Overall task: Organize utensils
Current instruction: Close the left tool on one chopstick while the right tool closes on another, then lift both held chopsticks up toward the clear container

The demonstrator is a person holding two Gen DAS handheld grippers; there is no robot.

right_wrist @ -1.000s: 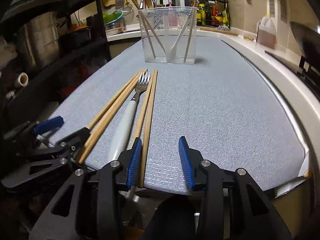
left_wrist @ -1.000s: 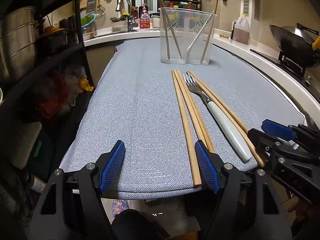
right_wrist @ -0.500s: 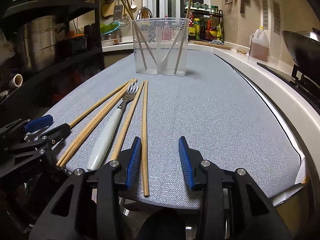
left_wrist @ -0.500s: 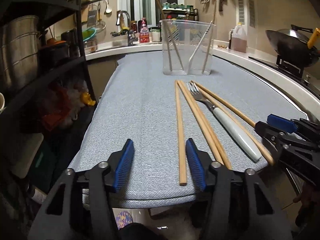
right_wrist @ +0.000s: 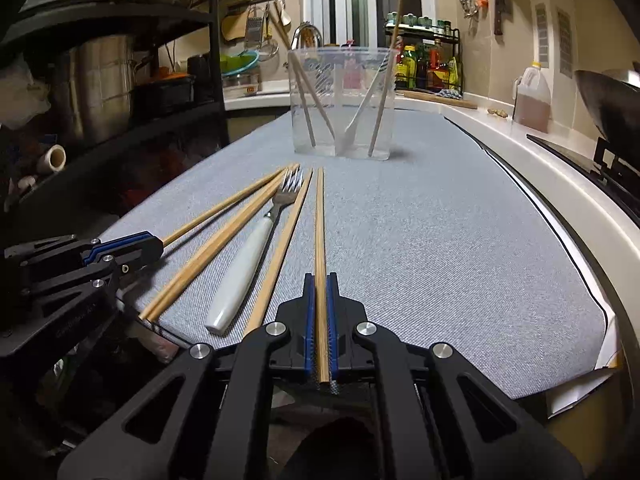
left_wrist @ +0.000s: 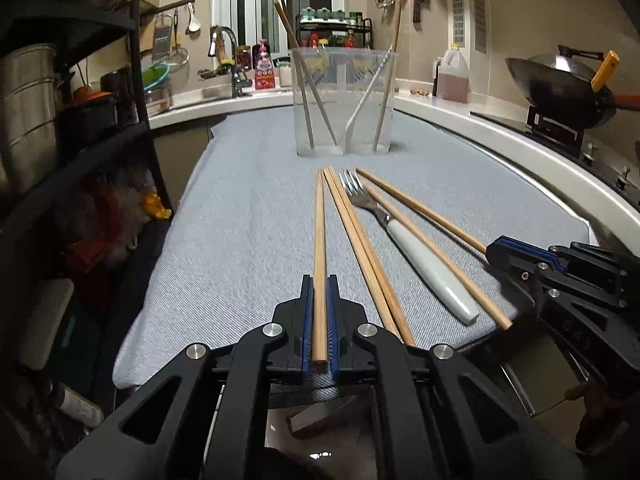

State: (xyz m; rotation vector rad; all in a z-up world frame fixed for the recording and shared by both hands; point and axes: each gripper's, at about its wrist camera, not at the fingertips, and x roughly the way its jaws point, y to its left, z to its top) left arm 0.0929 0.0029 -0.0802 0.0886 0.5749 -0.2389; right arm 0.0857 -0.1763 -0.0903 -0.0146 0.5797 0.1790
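Left wrist view: left gripper clamps the near end of a thin, stiff, light bamboo chopstick, lying nearer than the clear plastic divided holder; end-grip risks pivoting. Right wrist view: right gripper likewise pinches another bamboo chopstick, right of the white-handled steel fork.

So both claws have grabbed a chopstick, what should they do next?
Probably lift both slightly off the cloth. The left gripper is shut on the leftmost chopstick, the right gripper on the rightmost chopstick, both lying flat, and the clear holder with chopsticks standing in it sits farther ahead.
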